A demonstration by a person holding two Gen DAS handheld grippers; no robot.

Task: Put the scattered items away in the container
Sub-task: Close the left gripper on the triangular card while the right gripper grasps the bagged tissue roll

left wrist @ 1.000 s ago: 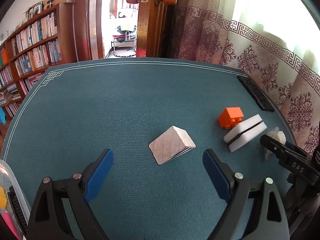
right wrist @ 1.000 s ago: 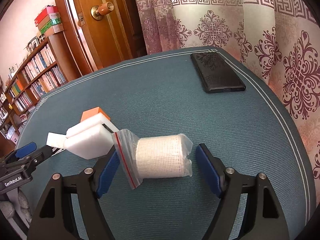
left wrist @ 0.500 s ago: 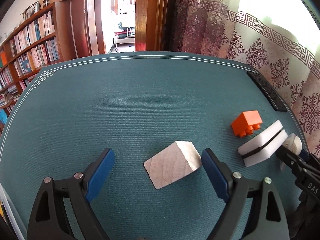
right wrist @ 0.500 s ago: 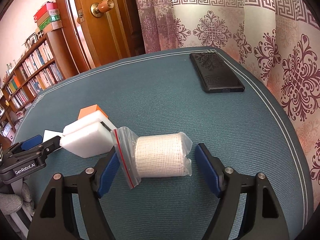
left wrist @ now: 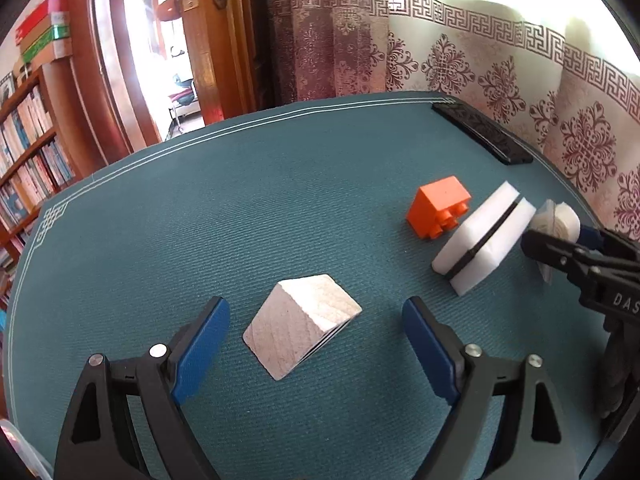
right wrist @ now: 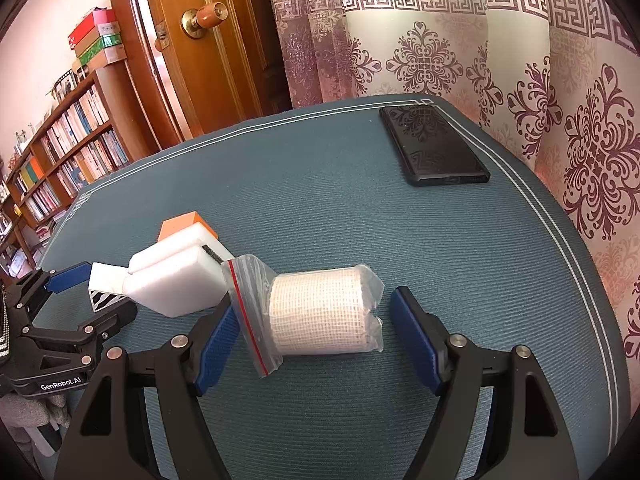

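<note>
Straddling a pale wooden wedge-shaped block (left wrist: 302, 326), left tongs (left wrist: 316, 344) gape wide, blue pads apart from it on both sides, gripping nothing. Block lies on teal woven tabletop (left wrist: 240, 208). At 2 o'clock from it, an orange plastic toy brick (left wrist: 438, 211) on its side; just right of that, a white foam sponge with black middle layer (left wrist: 482, 242). Black flat phone (left wrist: 482, 134) at 1 o'clock near the tabletop edge.

Right tongs (right wrist: 312, 340) also wide open, flanking a roll of white gauze in a clear zip bag (right wrist: 318, 314); left pad touches the bag's red-striped flap, right pad clear of it, no squeeze. Roll rests on tabletop, sponge just beside at 10 o'clock. Container: only a sliver of clear plastic tub rim (left wrist: 24, 450) shows at 8 o'clock in left wrist view.
</note>
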